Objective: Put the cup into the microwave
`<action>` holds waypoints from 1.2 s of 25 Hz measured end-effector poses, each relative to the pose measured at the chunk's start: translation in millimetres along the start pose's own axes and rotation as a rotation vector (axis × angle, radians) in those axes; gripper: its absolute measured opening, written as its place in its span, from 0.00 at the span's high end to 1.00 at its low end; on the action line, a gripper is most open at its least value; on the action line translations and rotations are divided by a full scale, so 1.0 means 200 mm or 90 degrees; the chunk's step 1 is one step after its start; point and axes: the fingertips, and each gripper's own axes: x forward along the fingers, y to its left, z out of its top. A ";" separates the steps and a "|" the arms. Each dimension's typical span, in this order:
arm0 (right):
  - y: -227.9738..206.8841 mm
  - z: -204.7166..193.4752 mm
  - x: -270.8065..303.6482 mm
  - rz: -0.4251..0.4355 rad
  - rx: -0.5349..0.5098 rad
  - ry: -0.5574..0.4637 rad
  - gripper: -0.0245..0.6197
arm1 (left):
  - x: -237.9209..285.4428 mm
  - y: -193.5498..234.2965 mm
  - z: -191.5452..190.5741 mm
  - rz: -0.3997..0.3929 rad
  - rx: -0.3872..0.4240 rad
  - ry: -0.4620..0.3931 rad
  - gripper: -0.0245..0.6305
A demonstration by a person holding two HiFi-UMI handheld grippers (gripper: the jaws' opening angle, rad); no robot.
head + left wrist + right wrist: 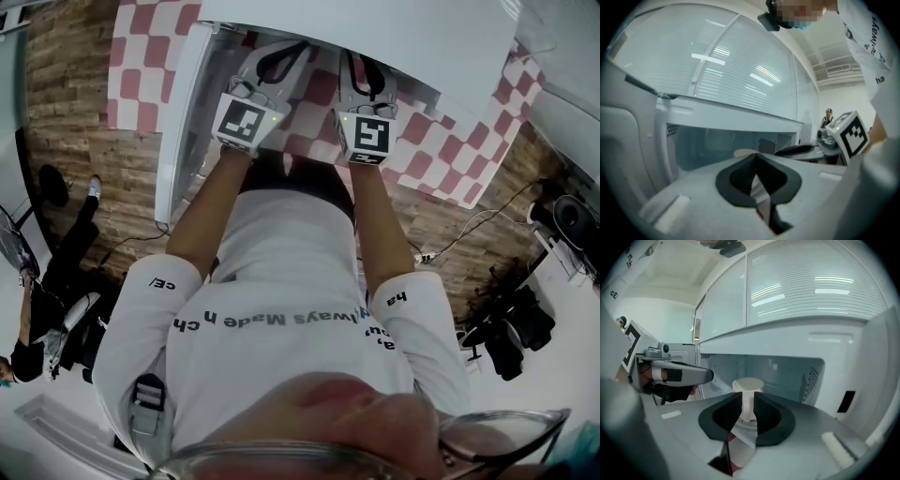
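White cup (749, 385) inside the open microwave (787, 341), handle pinched in the right gripper (747, 403).

Nearest, on the right gripper: dark pads at a narrow gap, pressed on both sides of the white handle, cup body upright just beyond the tips and low in the cavity; contact with the cavity floor not clear. Beside it, at its left: the left gripper (756, 165), pads fully together with nothing between, pointed toward the cavity and apart from the cup. Under both, from the head view: a red and white checkered cloth (150, 56) over the counter, and the white microwave door (178, 122) swung open at the left. Farther in: pale cavity walls, a perforated vent (811, 378) on the right wall, then the back wall behind the cup.
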 end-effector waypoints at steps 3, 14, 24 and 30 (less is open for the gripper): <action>0.02 0.05 -0.08 0.012 -0.010 0.005 0.85 | -0.04 -0.04 0.06 -0.006 0.002 0.000 0.96; 0.11 0.35 -0.43 0.040 -0.017 -0.009 0.86 | -0.23 -0.22 0.34 -0.024 -0.002 -0.013 0.96; 0.17 0.78 -0.73 0.063 -0.020 -0.050 0.87 | -0.40 -0.37 0.69 -0.053 0.005 -0.038 0.96; 0.19 1.02 -0.88 0.064 -0.033 -0.070 0.88 | -0.49 -0.43 0.91 -0.058 -0.005 -0.059 0.96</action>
